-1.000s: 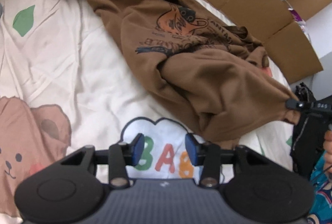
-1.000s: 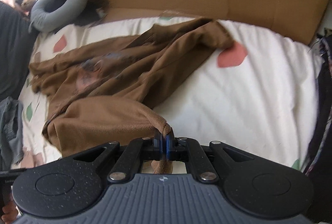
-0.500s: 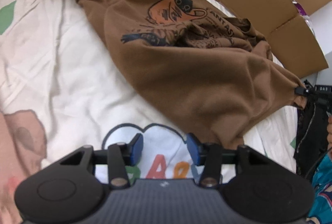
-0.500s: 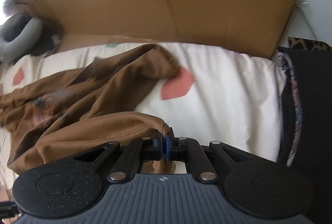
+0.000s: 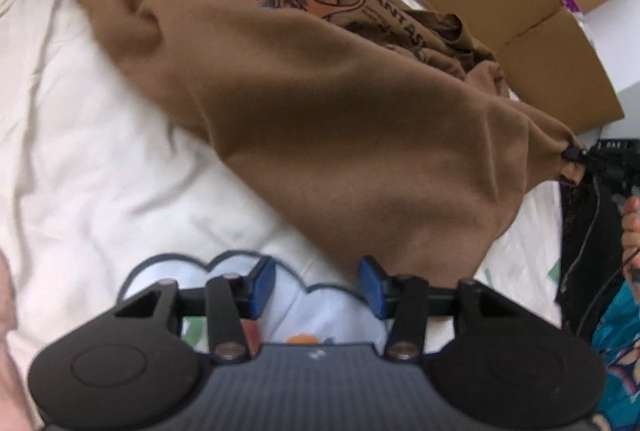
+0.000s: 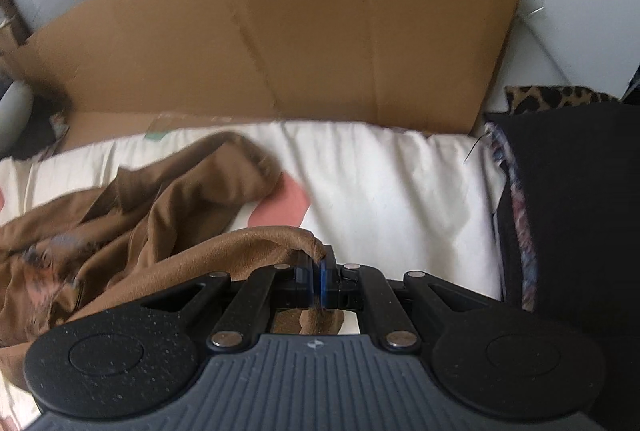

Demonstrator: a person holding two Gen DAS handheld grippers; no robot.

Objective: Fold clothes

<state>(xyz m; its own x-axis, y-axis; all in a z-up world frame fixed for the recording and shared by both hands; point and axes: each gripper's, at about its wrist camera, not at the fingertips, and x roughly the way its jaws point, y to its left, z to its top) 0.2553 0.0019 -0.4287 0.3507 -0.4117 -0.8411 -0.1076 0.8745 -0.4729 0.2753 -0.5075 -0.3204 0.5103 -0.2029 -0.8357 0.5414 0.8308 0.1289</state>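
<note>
Since a second ago my right gripper, fingers clamped on the brown shirt's edge, has pulled it taut across the bed, while my left gripper's fingers, apart, near its lower hem.

This is a bedroom in a home. A bed has a white sheet with cartoon prints. Flat cardboard stands beside it, and dark clothes are piled at one side.
</note>
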